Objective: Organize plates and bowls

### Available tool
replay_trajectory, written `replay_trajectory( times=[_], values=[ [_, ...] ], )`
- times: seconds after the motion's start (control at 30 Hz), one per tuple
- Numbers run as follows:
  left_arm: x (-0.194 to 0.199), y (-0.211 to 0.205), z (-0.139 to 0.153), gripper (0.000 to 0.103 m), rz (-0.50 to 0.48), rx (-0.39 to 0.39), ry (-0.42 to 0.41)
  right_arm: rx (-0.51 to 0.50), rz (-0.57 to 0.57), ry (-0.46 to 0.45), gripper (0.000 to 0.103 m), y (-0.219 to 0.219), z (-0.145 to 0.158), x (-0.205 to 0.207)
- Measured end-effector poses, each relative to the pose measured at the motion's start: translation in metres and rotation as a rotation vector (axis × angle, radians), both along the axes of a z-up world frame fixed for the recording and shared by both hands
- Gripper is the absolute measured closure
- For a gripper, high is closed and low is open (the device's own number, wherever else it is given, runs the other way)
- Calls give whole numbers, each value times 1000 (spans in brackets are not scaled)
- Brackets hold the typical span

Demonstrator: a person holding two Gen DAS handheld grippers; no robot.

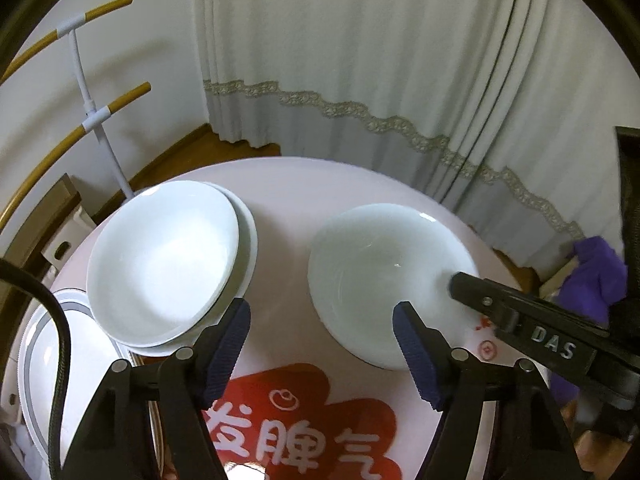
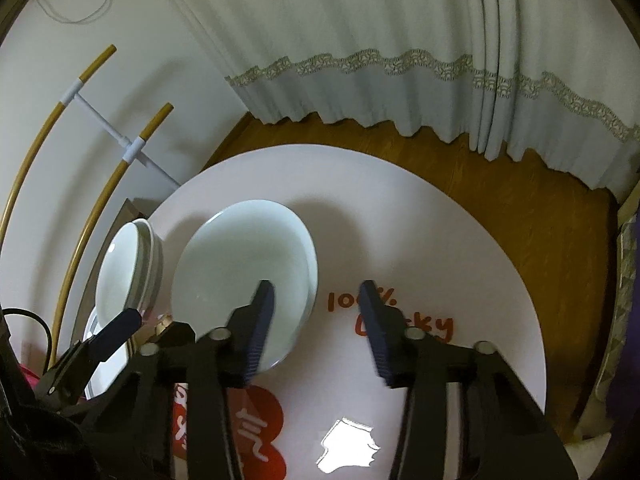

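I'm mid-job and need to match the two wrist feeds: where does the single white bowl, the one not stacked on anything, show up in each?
Left wrist view: the single white bowl sits right of centre, beside the stacked bowls.
Right wrist view: the same bowl sits left of centre, its near rim behind one finger.
Shared landmark: the red cloud-shaped print on the round table, just below the bowl in both.

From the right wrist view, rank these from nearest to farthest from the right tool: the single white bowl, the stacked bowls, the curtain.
1. Single white bowl: the right tool's left finger overlaps its rim.
2. Stacked bowls: farther left, near the table's edge.
3. Curtain: beyond the table, against the back wall.
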State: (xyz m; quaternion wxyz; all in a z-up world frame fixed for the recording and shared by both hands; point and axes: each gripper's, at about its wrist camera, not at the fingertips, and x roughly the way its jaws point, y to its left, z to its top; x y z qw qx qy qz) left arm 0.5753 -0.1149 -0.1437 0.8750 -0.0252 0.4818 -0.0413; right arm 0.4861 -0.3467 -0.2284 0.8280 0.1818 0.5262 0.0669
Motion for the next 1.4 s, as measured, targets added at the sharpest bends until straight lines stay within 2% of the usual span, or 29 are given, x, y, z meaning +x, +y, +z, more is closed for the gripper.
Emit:
replay_trajectory(
  times=[0.07,0.2,0.33,0.6,0.7,1.1,1.4],
  values=[
    [8,-8,-5,37,3,10,12,3,6,4,75,-2,-4,1],
    [21,-18,-11,37,6,16,27,21,20,-3,80,-5,-7,1],
    [33,-25,-15,40,-4,29,26,27,31,-4,93,-5,-10,1],
    [58,-29,-28,84,-30,11,52,46,23,-2,94,-10,-14,-3],
    [57,-27,-27,93,-33,26,33,60,27,-7,94,-9,-13,-3],
    [35,-13,-28,95,-75,20,15,43,25,-12,94,-4,-10,-8],
    [8,15,4,95,-97,-27,-24,38,26,-36,94,0,11,-23]
  ],
)
